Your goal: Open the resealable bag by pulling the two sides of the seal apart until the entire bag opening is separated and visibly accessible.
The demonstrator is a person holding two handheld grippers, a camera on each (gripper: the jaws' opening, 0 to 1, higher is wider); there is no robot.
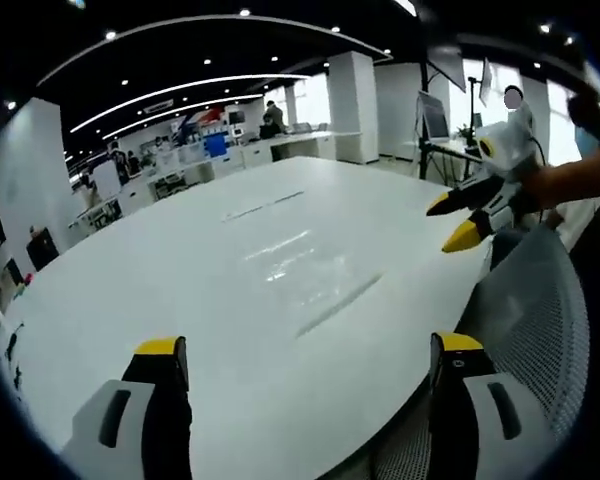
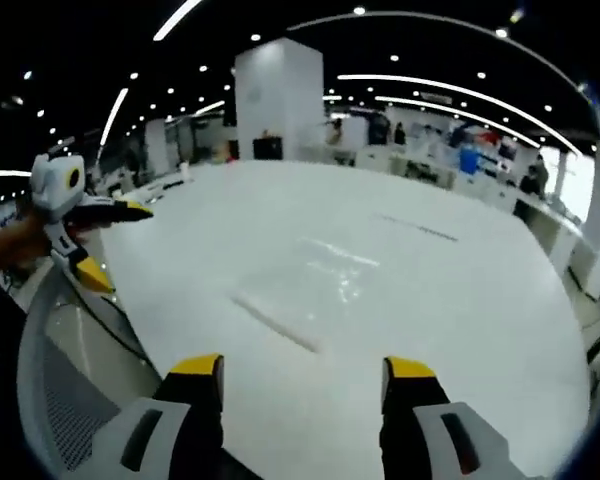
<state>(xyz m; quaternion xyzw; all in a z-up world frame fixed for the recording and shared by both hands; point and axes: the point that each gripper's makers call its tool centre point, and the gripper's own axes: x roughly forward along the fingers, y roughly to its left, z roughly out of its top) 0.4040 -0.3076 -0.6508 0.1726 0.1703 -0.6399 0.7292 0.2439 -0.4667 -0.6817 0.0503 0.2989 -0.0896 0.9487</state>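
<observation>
The clear bag [image 1: 290, 270] lies flat on the white surface [image 1: 130, 300], out ahead of both tools and touching neither. Its seal strip [image 2: 277, 323] is a long thin line. The left tool [image 1: 305, 365] and the right tool [image 2: 305, 375] are both wide open, holding nothing. The bag looks empty and unopened.

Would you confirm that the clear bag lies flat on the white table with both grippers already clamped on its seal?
Not quite: the bag lies flat on the table, but both grippers hang open and clear of it, as the right gripper view shows of the right gripper and left gripper.
</observation>
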